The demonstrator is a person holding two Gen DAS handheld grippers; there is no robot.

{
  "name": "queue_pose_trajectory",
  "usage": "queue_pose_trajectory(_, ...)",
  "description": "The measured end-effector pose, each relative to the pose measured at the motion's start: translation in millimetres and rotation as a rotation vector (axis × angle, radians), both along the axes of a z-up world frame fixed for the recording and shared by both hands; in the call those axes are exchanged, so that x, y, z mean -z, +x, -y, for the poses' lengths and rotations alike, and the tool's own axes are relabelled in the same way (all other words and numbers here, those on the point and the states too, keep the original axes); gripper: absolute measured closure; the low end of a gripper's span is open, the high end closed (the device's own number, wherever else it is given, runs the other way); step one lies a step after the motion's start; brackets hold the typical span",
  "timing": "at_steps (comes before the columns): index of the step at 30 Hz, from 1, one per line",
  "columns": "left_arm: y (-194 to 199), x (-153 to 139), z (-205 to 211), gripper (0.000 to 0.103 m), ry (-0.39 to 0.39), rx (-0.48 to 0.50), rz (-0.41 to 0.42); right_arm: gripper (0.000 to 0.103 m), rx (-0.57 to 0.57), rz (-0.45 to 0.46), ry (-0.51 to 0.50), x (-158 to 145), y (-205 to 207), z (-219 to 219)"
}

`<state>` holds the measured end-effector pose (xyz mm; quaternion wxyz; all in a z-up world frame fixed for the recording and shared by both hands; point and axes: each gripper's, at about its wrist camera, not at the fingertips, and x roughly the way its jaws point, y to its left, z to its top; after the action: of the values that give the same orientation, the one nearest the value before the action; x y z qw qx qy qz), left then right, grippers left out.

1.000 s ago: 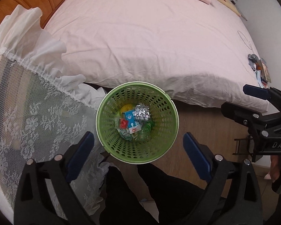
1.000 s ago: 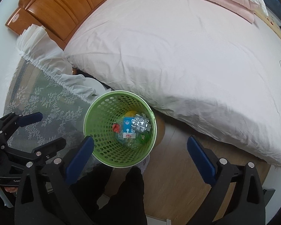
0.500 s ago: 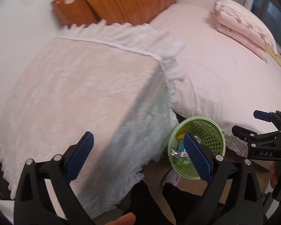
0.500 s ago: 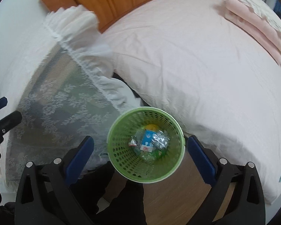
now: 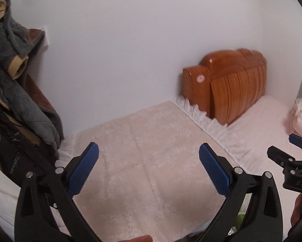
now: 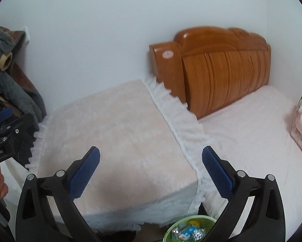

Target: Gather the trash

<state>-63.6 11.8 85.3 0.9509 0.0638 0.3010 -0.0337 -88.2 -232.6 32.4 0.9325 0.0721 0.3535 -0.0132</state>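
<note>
both views tilted up, green basket (image 6: 191,228) now at bottom edge

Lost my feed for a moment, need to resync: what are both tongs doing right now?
Left tongs: open, holding nothing, above the lace-covered table.
Right tongs: open, holding nothing; the green bin sits below them.

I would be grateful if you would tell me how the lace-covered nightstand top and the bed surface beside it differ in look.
The nightstand cover is cream with a faint floral texture, while the bed sheet is plain pale pink.
The nightstand cover ends in a white ruffled trim; the bed sheet shows no trim.
The wooden headboard stands behind the bed sheet, whereas a bare white wall backs the nightstand cover.
Both are bare of trash.
</note>
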Motion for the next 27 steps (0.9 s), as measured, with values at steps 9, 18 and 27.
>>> queue_pose_trajectory(9, 16.3, -63.3, -35.6, 0.008, -0.108, -0.108, 0.097, 0.002, 0.046, 0.246, -0.021, -101.5, 15.4, -30.8)
queue_pose_trajectory(18, 23.2, -46.4, -34.5, 0.008, -0.113, -0.081, 0.034, 0.002, -0.017, 0.137, -0.016, -85.4, 40.3, -63.5)
queue_pose_trajectory(27, 33.2, -38.0, -41.5, 0.008, -0.137, -0.064, 0.004, 0.002, -0.018, 0.113, -0.042, -65.0, 33.5, -84.0)
